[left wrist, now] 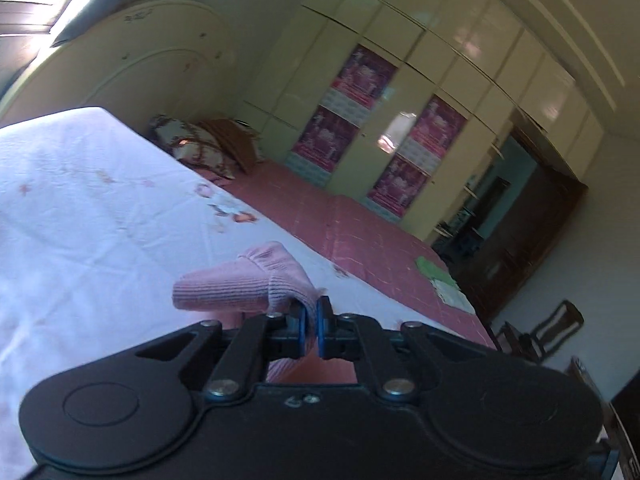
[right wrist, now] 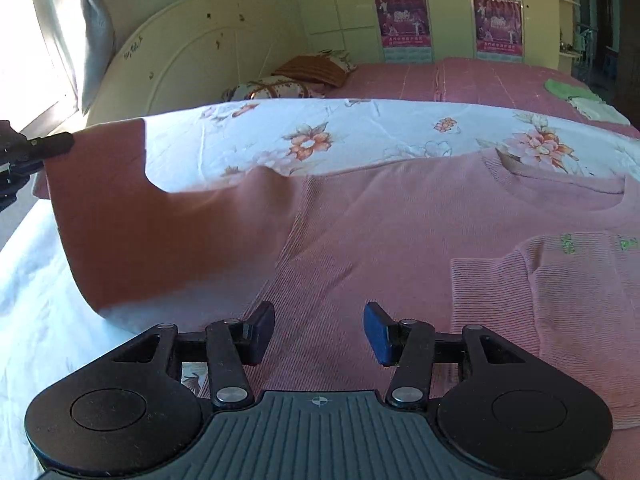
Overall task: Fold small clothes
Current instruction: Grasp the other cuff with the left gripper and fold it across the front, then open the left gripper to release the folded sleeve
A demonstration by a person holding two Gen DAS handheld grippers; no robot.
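A small pink knit sweater (right wrist: 400, 232) lies spread on a white floral sheet (right wrist: 360, 132) on the bed. Its right sleeve is folded over the body (right wrist: 540, 280). My left gripper (left wrist: 311, 316) is shut on the cuff of the left sleeve (left wrist: 248, 280) and holds it lifted off the sheet. In the right wrist view that sleeve (right wrist: 132, 208) hangs raised at the left, with the left gripper at its end (right wrist: 40, 148). My right gripper (right wrist: 319, 332) is open and empty just above the sweater's lower hem.
The bed's pink bedspread (right wrist: 480, 76) stretches behind the sheet, with pillows (right wrist: 280, 88) by the cream headboard (right wrist: 192, 52). Green and white cloths (right wrist: 576, 96) lie at the far right. A wardrobe with posters (left wrist: 400, 92) stands beyond the bed, and a chair (left wrist: 552, 328) beside it.
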